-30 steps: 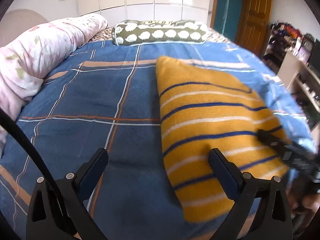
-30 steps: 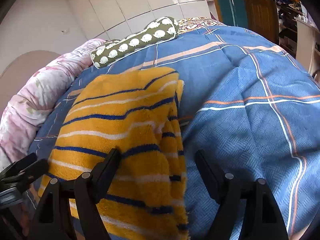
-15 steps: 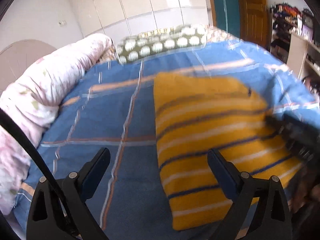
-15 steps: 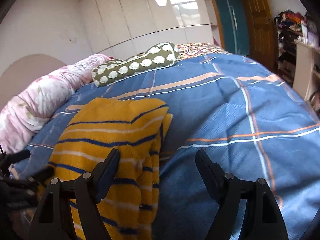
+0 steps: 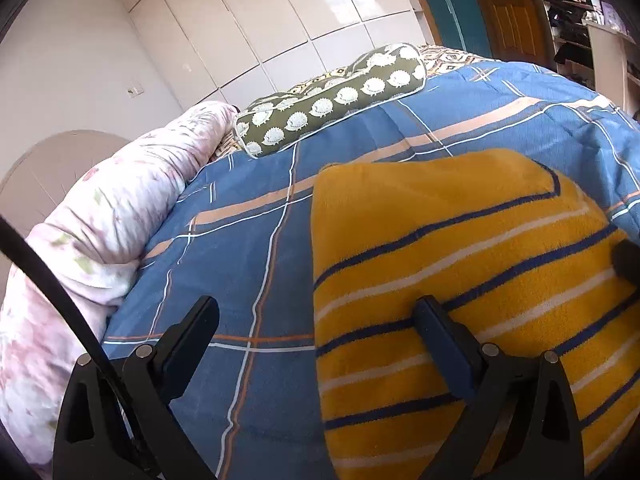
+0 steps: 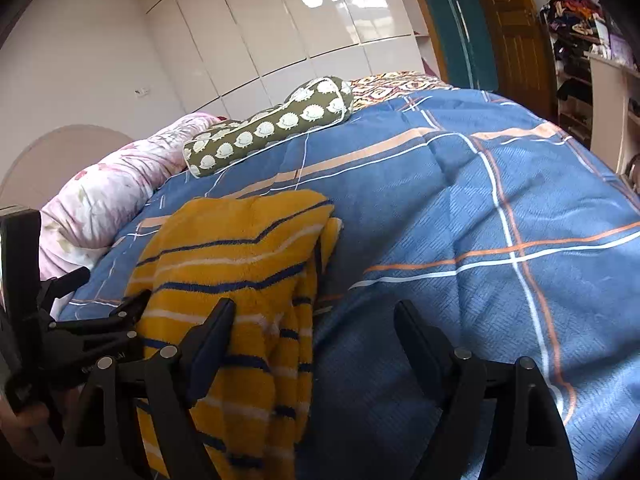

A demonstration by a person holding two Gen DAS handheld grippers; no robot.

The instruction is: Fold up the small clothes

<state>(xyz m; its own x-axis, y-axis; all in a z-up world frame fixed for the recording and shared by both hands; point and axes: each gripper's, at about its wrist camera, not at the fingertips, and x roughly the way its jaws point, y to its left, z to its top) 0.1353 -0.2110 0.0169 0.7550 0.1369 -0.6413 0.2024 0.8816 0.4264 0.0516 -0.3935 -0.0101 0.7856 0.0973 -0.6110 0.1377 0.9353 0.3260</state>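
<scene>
A folded yellow garment with navy and white stripes [image 5: 460, 264] lies on the blue plaid bedspread [image 5: 248, 248]; it also shows in the right wrist view [image 6: 236, 264]. My left gripper [image 5: 316, 324] is open and empty, held above the garment's left edge. My right gripper [image 6: 314, 324] is open and empty above the garment's right edge. The left gripper also shows at the left of the right wrist view [image 6: 104, 300]. A tip of the right gripper shows at the right edge of the left wrist view [image 5: 628, 262].
A green pillow with white hedgehog print [image 5: 332, 100] lies at the head of the bed. A rolled pink floral duvet [image 5: 100, 220] runs along the left side. White wardrobes, a wooden door [image 6: 516, 28] and cluttered shelves [image 6: 580, 40] stand beyond the bed.
Both grippers have risen and tilted up away from the garment, so more of the wardrobes and wall shows. The garment lies still, and both jaws stay open.
</scene>
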